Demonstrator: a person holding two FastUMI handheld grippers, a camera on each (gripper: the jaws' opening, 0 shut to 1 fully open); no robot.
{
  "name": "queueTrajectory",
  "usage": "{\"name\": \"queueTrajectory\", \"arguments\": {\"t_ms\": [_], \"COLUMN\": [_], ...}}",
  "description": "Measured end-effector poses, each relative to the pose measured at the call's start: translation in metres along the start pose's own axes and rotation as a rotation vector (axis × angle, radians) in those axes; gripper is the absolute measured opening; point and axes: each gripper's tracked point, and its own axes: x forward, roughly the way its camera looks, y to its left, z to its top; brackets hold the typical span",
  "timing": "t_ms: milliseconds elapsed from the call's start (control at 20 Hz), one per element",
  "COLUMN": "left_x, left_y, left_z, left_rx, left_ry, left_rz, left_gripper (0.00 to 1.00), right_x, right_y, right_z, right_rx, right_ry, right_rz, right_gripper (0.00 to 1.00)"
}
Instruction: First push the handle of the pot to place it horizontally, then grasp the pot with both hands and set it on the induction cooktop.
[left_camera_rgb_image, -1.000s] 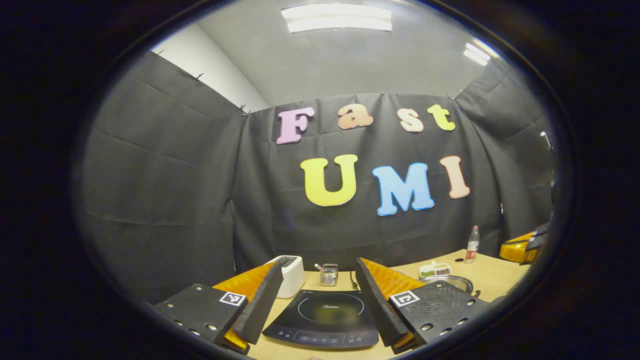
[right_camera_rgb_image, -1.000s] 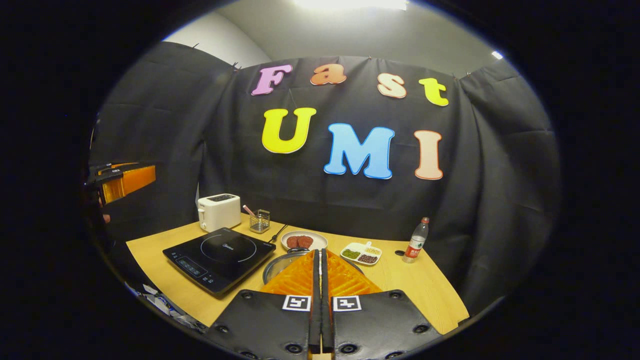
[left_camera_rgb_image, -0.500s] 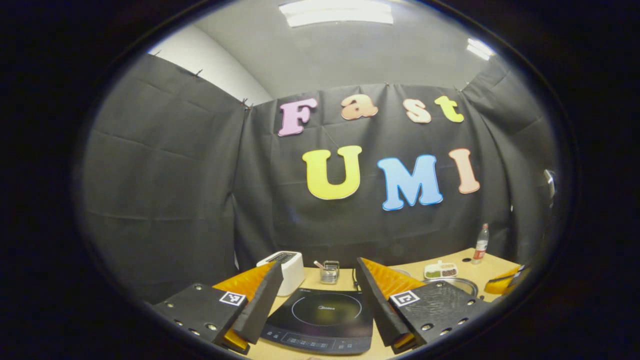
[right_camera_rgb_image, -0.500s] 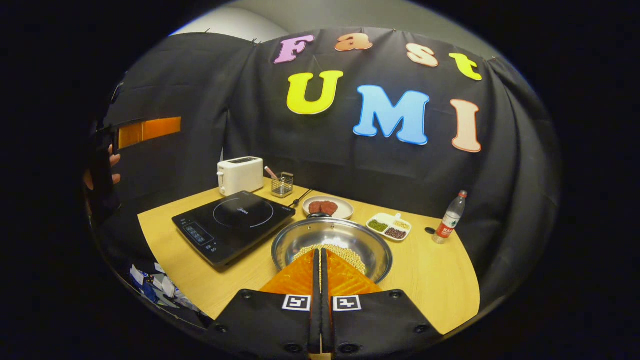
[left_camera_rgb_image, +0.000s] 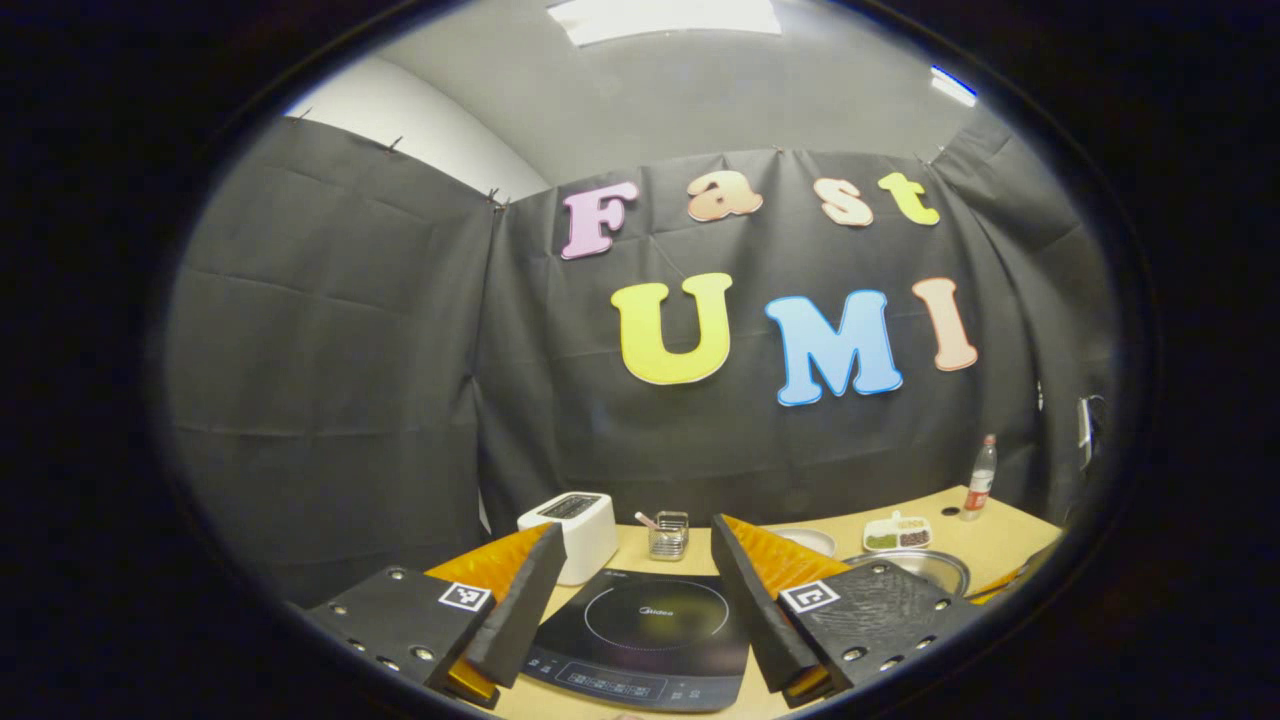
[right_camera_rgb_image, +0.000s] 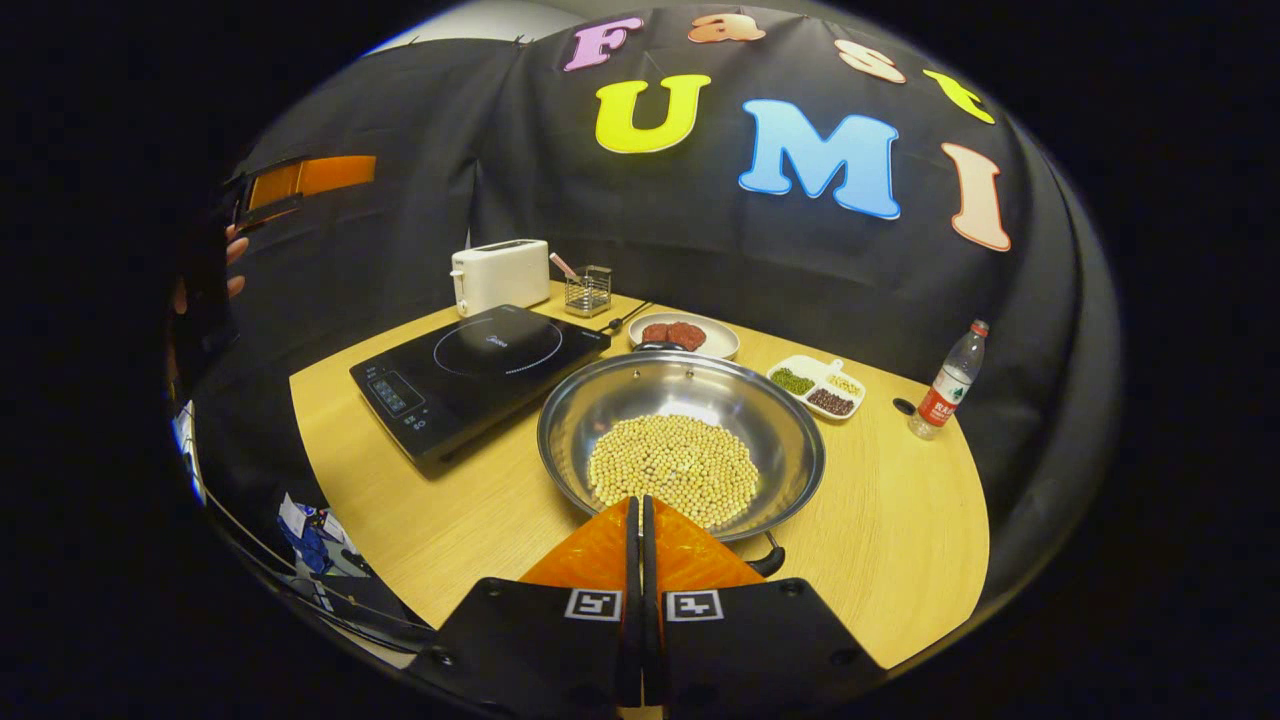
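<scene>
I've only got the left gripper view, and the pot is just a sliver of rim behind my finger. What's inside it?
Observer: In the right gripper view, the pot holds a heap of pale beans.
Operator: Where's the right gripper?
Observer: The right gripper is shut with nothing between its fingers, over the pot's near rim.
Operator: And the handle?
Observer: A short dark handle sticks out from the near rim, close beside those fingers. I cannot tell whether they touch.
</scene>
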Motion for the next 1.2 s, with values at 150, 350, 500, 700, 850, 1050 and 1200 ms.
{"name": "queueTrajectory", "arguments": {"t_ms": [150, 350, 500, 700, 850, 1050, 1200], "left_x": [0.001, 0.001, 0.005, 0.006, 0.007, 0.009, 0.011], "left_y": [-0.002, -0.006, -0.005, -0.005, -0.005, -0.008, -0.014], "left_z": [-0.005, -0.008, -0.004, -0.010, -0.012, -0.013, -0.013], "left_rx": [0.001, 0.018, 0.023, 0.023, 0.022, 0.019, 0.015], "left_ry": [0.013, 0.022, 0.019, 0.027, 0.035, 0.034, 0.038], "left_rz": [0.013, 0.029, 0.045, 0.062, 0.066, 0.062, 0.055], "left_gripper": [0.89, 0.87, 0.87, 0.89, 0.89, 0.92, 0.89], "right_x": [0.006, 0.017, 0.022, 0.032, 0.032, 0.032, 0.033], "right_y": [-0.001, 0.002, 0.003, 0.003, 0.003, -0.008, -0.021], "right_z": [-0.015, -0.036, -0.046, -0.058, -0.057, -0.058, -0.057], "right_rx": [0.012, 0.025, 0.034, 0.042, 0.046, 0.043, 0.074], "right_ry": [0.044, 0.117, 0.160, 0.211, 0.212, 0.215, 0.219], "right_rz": [0.020, 0.060, 0.088, 0.110, 0.118, 0.100, 0.077], "right_gripper": [0.02, 0.02, 0.02, 0.00, 0.02, 0.02, 0.02]}}
